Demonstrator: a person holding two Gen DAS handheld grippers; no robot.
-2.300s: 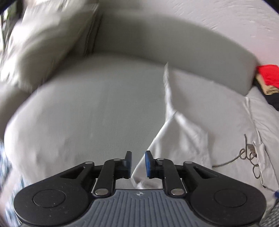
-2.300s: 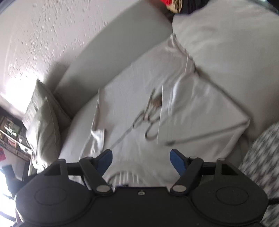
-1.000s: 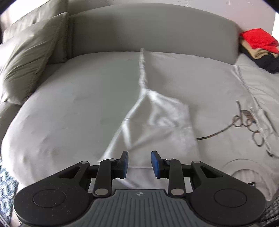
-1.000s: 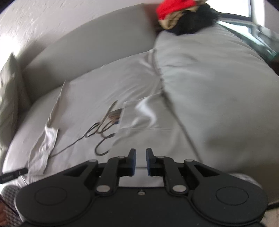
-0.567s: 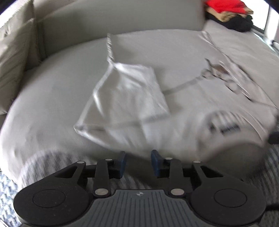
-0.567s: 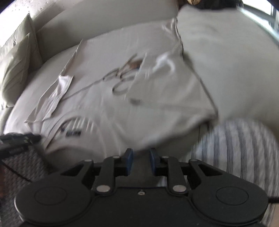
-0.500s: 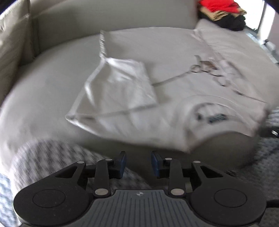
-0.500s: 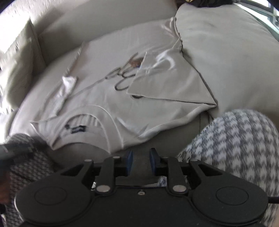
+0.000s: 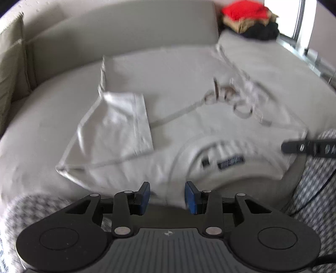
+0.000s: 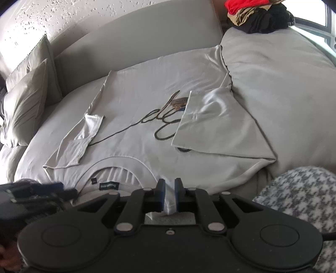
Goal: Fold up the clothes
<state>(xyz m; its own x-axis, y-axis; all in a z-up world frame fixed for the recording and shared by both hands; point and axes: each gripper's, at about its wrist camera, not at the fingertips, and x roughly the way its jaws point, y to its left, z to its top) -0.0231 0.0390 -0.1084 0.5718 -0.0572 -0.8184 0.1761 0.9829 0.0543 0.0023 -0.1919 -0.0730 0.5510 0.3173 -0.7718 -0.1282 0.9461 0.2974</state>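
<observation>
A pale grey T-shirt [image 10: 147,147] lies flat on the sofa seat [image 10: 283,88] with its collar nearest me and both sleeves folded inward. Its collar label [image 9: 231,161] and dark script print [image 10: 159,119] show. My right gripper [image 10: 169,195] is at the shirt's near edge beside the collar, and its jaws are closing with a fold of cloth pinched between the pads. My left gripper [image 9: 168,197] sits at the near edge left of the collar, and its jaws are opening with cloth hanging between them, untouched by the pads. Each gripper shows at the edge of the other's view, blurred.
A pile of red, tan and black clothes [image 10: 258,14] sits on the far right of the sofa. Two cushions [image 10: 25,98] lean at the left end by the backrest [image 10: 136,40]. A person's houndstooth-patterned legs [image 10: 298,199] flank the grippers in front of the sofa.
Both grippers drew back from over the sleeves to the shirt's near collar edge. The right jaws narrowed onto the cloth. The left jaws widened a little.
</observation>
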